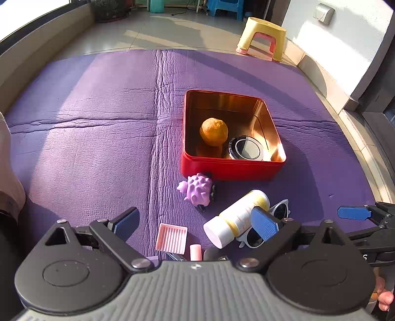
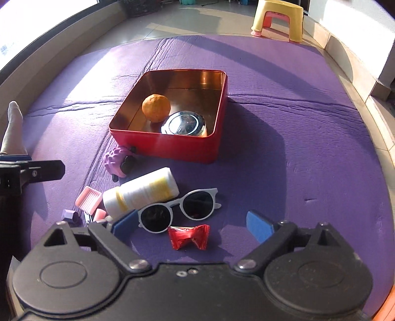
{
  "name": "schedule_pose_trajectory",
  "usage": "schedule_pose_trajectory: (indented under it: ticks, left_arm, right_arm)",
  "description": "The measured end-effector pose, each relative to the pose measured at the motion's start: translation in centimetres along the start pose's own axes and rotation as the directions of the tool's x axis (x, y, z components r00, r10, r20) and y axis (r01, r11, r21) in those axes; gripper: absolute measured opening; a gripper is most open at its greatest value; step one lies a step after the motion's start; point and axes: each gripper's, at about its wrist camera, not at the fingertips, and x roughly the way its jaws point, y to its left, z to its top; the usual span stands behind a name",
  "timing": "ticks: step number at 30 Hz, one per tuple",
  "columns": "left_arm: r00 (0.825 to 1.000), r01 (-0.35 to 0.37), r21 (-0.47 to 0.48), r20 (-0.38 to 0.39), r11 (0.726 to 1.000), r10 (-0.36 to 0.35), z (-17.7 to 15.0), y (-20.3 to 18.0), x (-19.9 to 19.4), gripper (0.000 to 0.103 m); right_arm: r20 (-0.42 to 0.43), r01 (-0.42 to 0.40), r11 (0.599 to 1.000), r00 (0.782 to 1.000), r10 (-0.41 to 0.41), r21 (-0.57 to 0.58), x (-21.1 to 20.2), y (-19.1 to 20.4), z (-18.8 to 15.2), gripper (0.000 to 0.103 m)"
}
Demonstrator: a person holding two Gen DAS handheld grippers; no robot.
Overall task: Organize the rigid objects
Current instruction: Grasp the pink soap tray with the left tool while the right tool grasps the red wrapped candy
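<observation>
A red tin box [image 1: 229, 170] [image 2: 172, 147] sits on the purple mat and holds an orange [image 1: 213, 131] [image 2: 156, 107] and a round black-and-silver case [image 1: 246, 147] [image 2: 184, 124]. Loose in front of it lie a purple spiky toy [image 1: 197, 189] [image 2: 114, 160], a white-and-yellow bottle [image 1: 234, 218] [image 2: 140, 191], white sunglasses [image 1: 256, 234] [image 2: 177, 210], a pink ridged tray [image 1: 171, 238] [image 2: 88, 199], a pink stick [image 1: 195, 251] and a red candy wrapper [image 2: 188, 236]. My left gripper [image 1: 195, 224] is open above the tray and bottle. My right gripper [image 2: 192, 226] is open around the sunglasses and wrapper.
The purple padded mat [image 1: 86, 148] [image 2: 308, 148] covers the floor. A yellow stool [image 1: 263, 37] [image 2: 277, 17] stands beyond its far edge by the wall. A small purple block [image 2: 69, 214] lies near the tray. A socked foot [image 2: 13, 128] rests at the left.
</observation>
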Motion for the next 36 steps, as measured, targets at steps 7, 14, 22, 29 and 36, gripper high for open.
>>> schedule_pose_trajectory:
  ticks: [7, 14, 22, 29, 36]
  left_arm:
    - [0.995, -0.075, -0.032, -0.075, 0.997, 0.073, -2.9, 1.6, 2.8, 0.102]
    - [0.988, -0.097, 0.022, -0.117, 0.995, 0.098, -5.1, 2.8, 5.2, 0.102]
    - [0.988, -0.105, 0.071, -0.110, 0.992, 0.113, -4.6, 2.8, 7.9, 0.101]
    - [0.989, -0.065, 0.070, -0.131, 0.995, 0.073, -4.2, 3.1, 10.3, 0.099]
    - [0.989, -0.047, 0.075, -0.136, 0.996, 0.057, -3.8, 3.0, 11.3, 0.078]
  right_arm:
    - [-0.055, -0.002, 0.999, 0.998, 0.000, -0.053, 2.2, 0.4, -1.7, 0.093]
    - [-0.095, -0.005, 0.997, 0.996, -0.002, -0.079, 4.3, 1.3, -2.4, 0.089]
    - [-0.108, -0.010, 0.999, 0.994, 0.005, -0.053, 6.1, 1.2, -2.2, 0.087]
    - [-0.121, -0.011, 0.999, 0.993, 0.007, -0.032, 7.6, 0.9, -2.1, 0.084]
    - [-0.107, -0.008, 0.999, 0.994, 0.004, -0.031, 7.9, 0.7, -2.0, 0.080]
